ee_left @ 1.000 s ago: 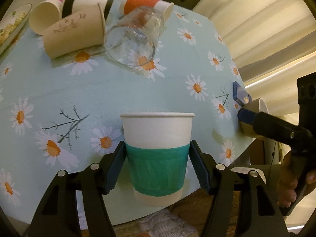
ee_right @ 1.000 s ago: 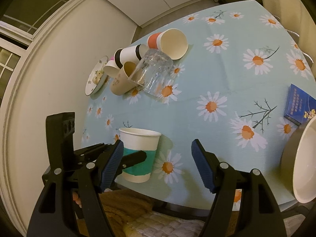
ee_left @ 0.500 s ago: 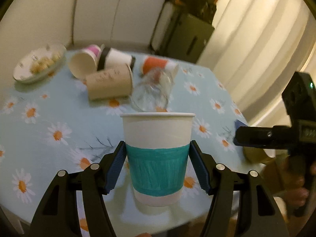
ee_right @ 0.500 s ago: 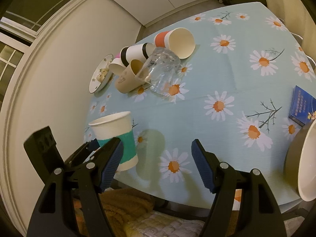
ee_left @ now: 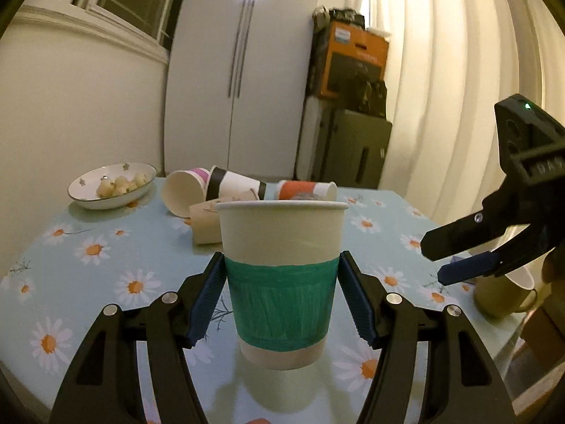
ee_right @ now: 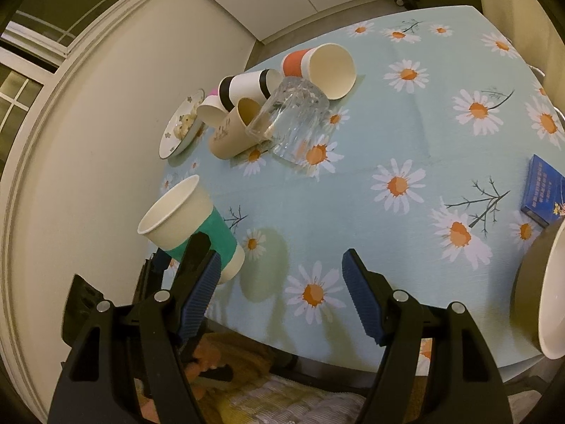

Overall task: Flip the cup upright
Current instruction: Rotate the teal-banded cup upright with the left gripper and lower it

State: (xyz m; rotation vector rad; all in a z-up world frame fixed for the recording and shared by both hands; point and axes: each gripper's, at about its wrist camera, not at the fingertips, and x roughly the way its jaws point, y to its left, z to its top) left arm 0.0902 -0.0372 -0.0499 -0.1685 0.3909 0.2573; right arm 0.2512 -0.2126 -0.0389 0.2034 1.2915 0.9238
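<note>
My left gripper (ee_left: 280, 300) is shut on a white paper cup with a teal band (ee_left: 280, 275), rim up, held at the near edge of the daisy tablecloth table (ee_left: 106, 247). In the right wrist view the same cup (ee_right: 190, 222) hangs tilted over the table's left near corner. My right gripper (ee_right: 280, 304) is open and empty above the near part of the table; it also shows in the left wrist view (ee_left: 455, 258) at the right.
Several paper cups lie on their sides at the back: an orange-banded one (ee_right: 321, 65), a black-banded one (ee_right: 247, 84), a tan one (ee_right: 233, 130), with a tipped clear glass (ee_right: 293, 116). A snack plate (ee_left: 113, 185), a blue box (ee_right: 543, 190) and an olive mug (ee_left: 505, 293) stand nearby.
My left gripper has lifted the teal cup and levelled out, so its view swung from the tabletop to the room. In the right wrist view the cup moved left and tilted. The right gripper stayed open.
</note>
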